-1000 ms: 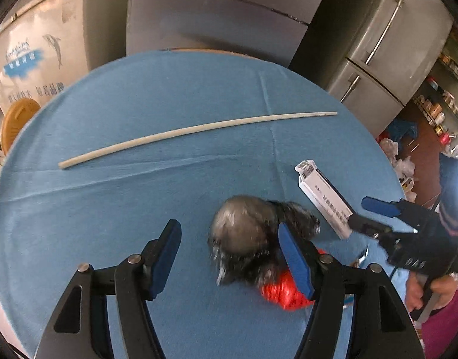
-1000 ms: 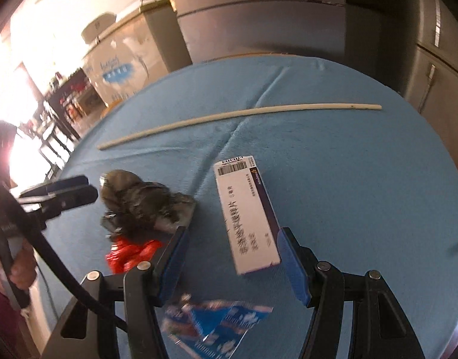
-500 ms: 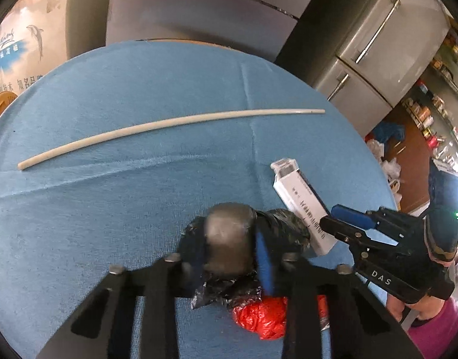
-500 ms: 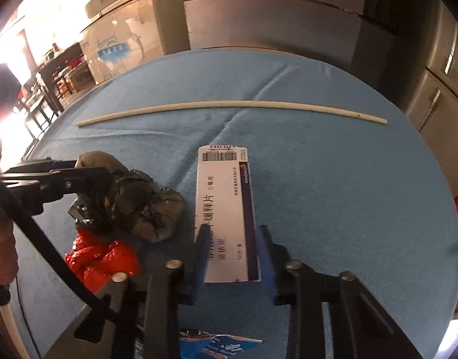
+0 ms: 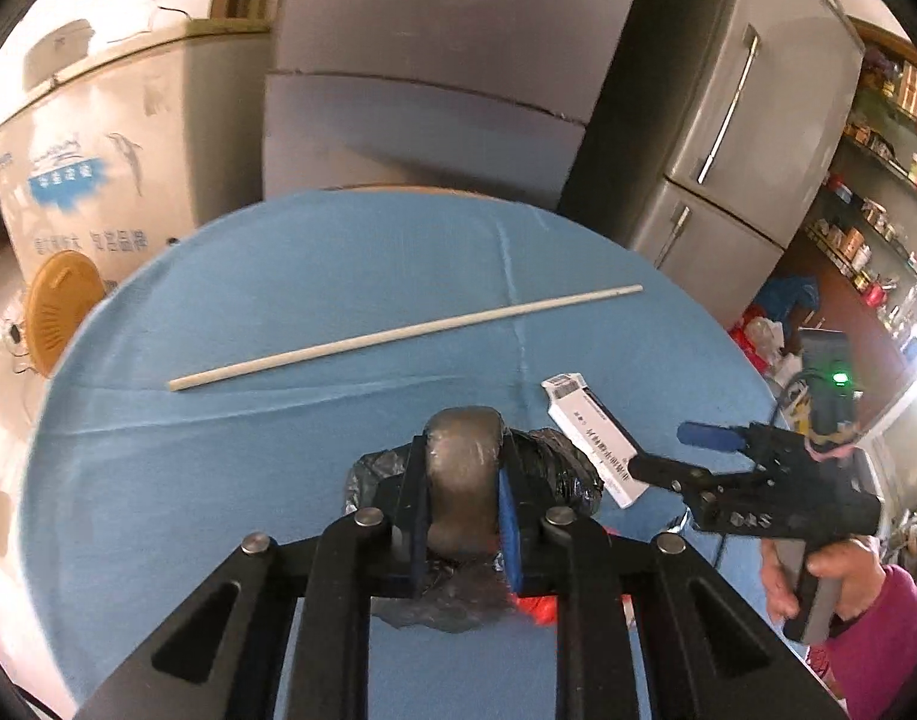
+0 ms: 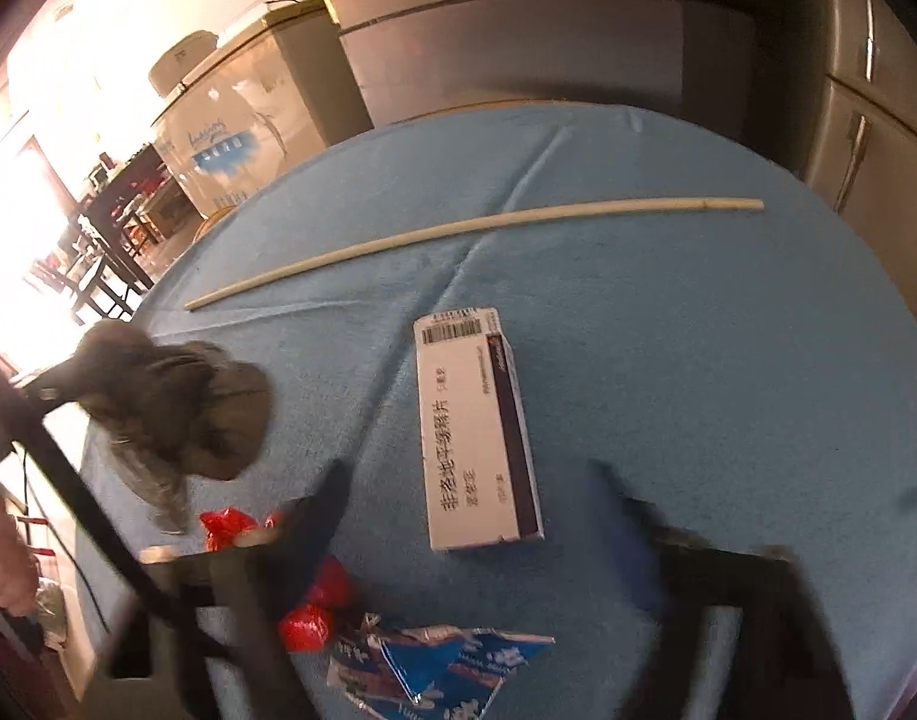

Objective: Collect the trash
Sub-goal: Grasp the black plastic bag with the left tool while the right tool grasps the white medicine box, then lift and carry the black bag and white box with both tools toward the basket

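My left gripper (image 5: 463, 477) is shut on a crumpled black-and-grey plastic bag (image 5: 554, 471) and holds it above the round blue table (image 5: 218, 456). The right wrist view shows that bag (image 6: 182, 408) hanging off the cloth at the left. A white-and-purple medicine box (image 6: 476, 426) lies flat on the cloth. My right gripper (image 6: 470, 474) straddles its near end, blurred, with its jaws opening and the pads clear of the box. A red wrapper (image 6: 230, 528) and a blue-and-white wrapper (image 6: 434, 666) lie near the front edge.
A long pale stick (image 5: 398, 333) lies across the far half of the table. Behind stand a grey fridge (image 5: 746, 138), a white chest freezer (image 5: 98, 168) and an orange round object (image 5: 62, 306). A hand in a magenta sleeve (image 5: 866, 594) holds the right gripper (image 5: 668, 453).
My left gripper closed on the plastic bag and lifted it off the red wrapper. My right gripper closed around the box's end, then spread apart again; the box stays on the cloth.
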`<state>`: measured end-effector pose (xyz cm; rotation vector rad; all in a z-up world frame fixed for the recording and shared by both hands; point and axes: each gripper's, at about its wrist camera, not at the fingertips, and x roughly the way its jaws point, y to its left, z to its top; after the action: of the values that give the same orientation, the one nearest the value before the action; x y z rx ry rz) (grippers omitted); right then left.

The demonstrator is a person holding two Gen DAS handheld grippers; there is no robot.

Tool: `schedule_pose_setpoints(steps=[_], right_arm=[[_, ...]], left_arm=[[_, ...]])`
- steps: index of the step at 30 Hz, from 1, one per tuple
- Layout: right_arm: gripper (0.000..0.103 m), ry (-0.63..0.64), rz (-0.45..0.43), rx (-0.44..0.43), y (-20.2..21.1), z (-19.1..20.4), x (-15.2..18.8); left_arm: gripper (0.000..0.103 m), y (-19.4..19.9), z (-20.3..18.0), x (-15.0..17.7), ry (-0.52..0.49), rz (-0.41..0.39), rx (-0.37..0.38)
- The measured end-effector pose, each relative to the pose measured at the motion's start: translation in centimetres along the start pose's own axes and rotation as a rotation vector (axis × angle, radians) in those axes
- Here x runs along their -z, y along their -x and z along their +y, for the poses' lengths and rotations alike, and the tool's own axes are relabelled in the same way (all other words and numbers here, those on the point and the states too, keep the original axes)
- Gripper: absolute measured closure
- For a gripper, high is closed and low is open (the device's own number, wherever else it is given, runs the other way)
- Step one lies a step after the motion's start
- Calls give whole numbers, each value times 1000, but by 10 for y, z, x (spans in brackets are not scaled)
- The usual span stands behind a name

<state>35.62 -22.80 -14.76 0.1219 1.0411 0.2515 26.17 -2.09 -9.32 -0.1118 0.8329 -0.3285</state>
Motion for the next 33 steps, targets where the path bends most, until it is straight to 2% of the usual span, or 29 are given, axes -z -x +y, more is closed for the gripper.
schedule_pose_setpoints(steps=[2,7,9,10,15,19,26,33], right_arm=[[17,35,-2,24,-6,6,-3],[22,100,71,96,-35,17,-6],[53,115,107,124,-47,18,-4],[54,130,96,150,-50,21,-3],[55,121,70,162,-46,23,4],[55,87,-26,148,-13,22,9],[55,24,-205,70,79,26,36],[55,1,-267,21,134,39,90]], left_arm=[[82,12,9,7,20,-8,-8],[82,28,22,22,62,-25,-19],[82,34,22,29,67,-31,-30],[82,37,21,32,69,-34,-36],[82,44,6,44,54,-39,-63],[82,55,-6,49,58,-55,-54],[82,84,-27,57,51,-107,-46],[82,116,-51,67,33,-157,-63]])
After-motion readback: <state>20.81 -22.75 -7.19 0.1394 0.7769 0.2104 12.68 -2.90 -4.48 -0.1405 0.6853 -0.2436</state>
